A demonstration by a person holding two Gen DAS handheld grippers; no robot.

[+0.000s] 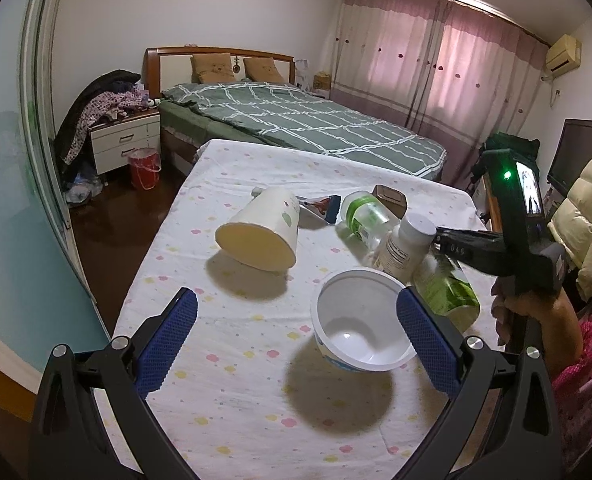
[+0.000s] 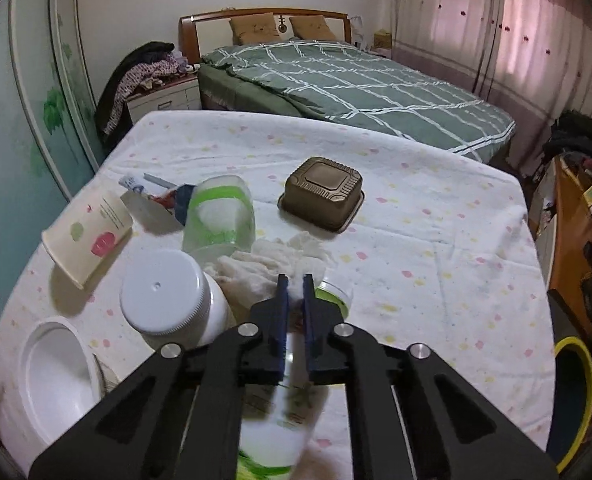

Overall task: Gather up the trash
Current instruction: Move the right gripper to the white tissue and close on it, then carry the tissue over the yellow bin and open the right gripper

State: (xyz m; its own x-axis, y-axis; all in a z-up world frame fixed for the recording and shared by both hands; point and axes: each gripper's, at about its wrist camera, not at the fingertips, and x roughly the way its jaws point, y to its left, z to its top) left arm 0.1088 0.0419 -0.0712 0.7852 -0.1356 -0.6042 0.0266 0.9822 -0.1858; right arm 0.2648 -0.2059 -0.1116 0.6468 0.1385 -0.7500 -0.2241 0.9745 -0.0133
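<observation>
Two grippers work over the littered tablecloth (image 2: 416, 240). The right gripper (image 2: 295, 280) has its jaws clamped on the neck of a clear green-labelled bottle (image 2: 284, 408), lifted, I judge, for binning; its lower end is blurred and cut off. The left gripper (image 1: 296, 320) hangs with jaws wide apart around the white tub (image 1: 360, 320), likely the next pick

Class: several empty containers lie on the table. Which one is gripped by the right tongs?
The clear green-labelled bottle nearest the camera: the right tongs are shut on it. The other clear bottle, white jar and paper cup lie free.
</observation>
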